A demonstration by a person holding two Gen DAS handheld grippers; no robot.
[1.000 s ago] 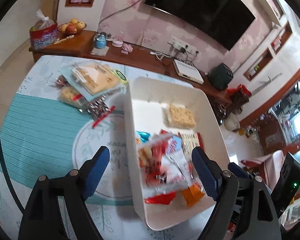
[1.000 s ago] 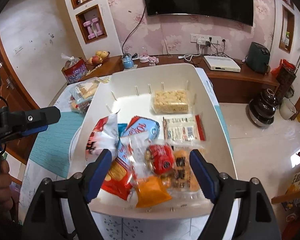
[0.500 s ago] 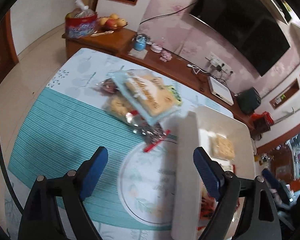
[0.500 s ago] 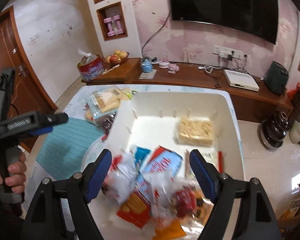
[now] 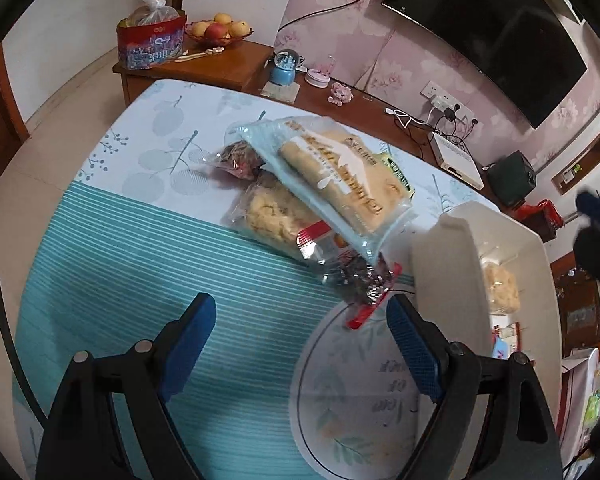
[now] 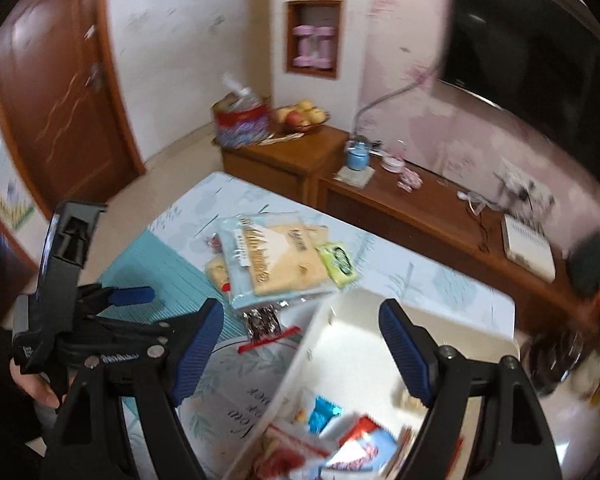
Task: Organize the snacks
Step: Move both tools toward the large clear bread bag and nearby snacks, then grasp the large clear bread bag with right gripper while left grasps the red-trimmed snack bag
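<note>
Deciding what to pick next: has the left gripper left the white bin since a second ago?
Yes. The left gripper framed the snacks inside the white bin then; now it hangs open over the teal mat, left of the bin, facing the snack pile.

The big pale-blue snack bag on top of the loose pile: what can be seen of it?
The pale-blue snack bag is a flat, glossy plastic packet with a clear window showing tan biscuit-like slabs and printed lettering. It lies sealed and tilted on top of the pile on the tablecloth, overlapping a clear bag of yellowish snacks and a dark packet with a red strip. A green packet peeks out behind it. Neither gripper touches it; it lies outside the white bin.
</note>
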